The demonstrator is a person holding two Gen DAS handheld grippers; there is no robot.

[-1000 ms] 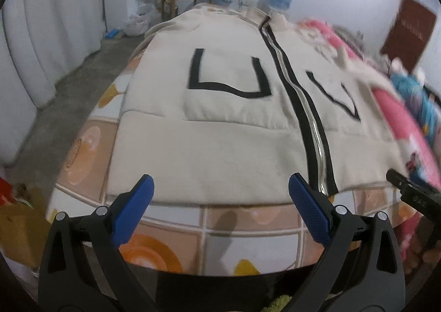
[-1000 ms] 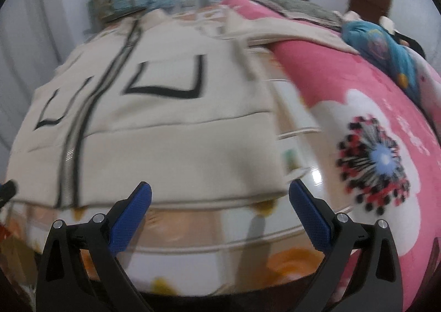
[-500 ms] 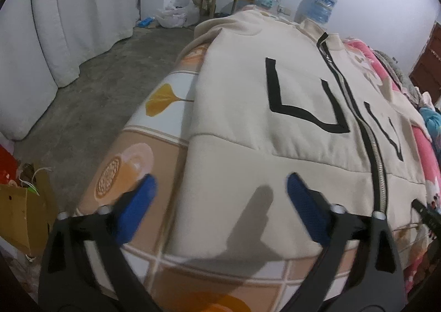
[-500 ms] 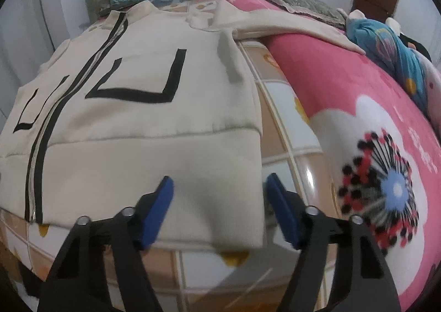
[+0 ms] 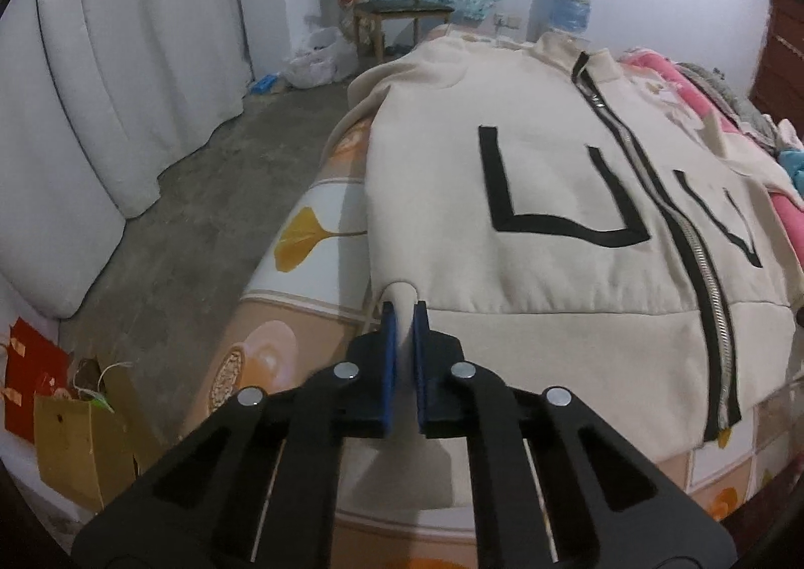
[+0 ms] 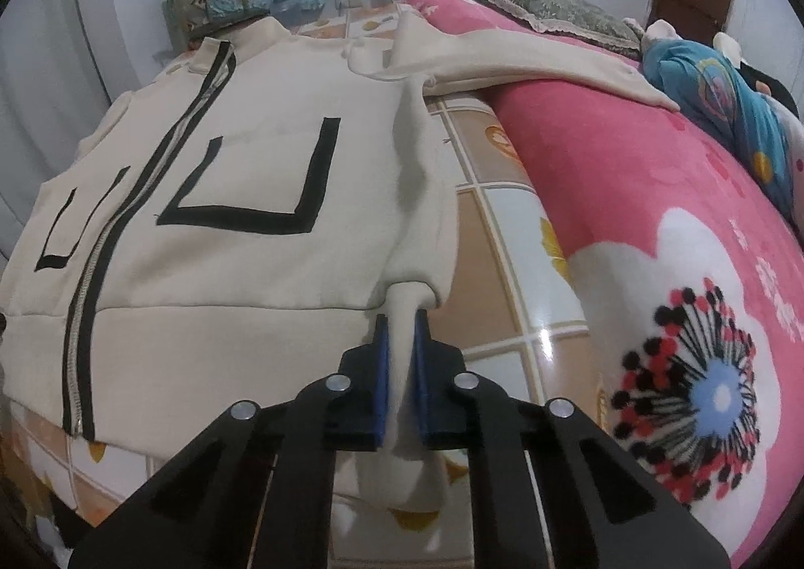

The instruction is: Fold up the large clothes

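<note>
A cream zip-up jacket (image 5: 563, 197) lies spread front-up on the bed (image 5: 311, 267), collar at the far end, hem band at the near edge; black U-shaped pocket outlines sit on either side of its black-edged zipper (image 5: 703, 267); the left tongs (image 5: 404, 318) have just been closing and now pinch a raised fold of the jacket's near left hem corner between blue pads; the right tongs (image 6: 402, 325) have likewise just been closing and clamp a fold at the near right hem corner (image 6: 407, 303); one sleeve (image 6: 527, 62) trails right across a pink flowered blanket (image 6: 653, 227); a wooden chair (image 5: 397, 11) and a water bottle (image 5: 570, 4) stand by the far wall; white curtains (image 5: 125, 67) hang at the left.
</note>
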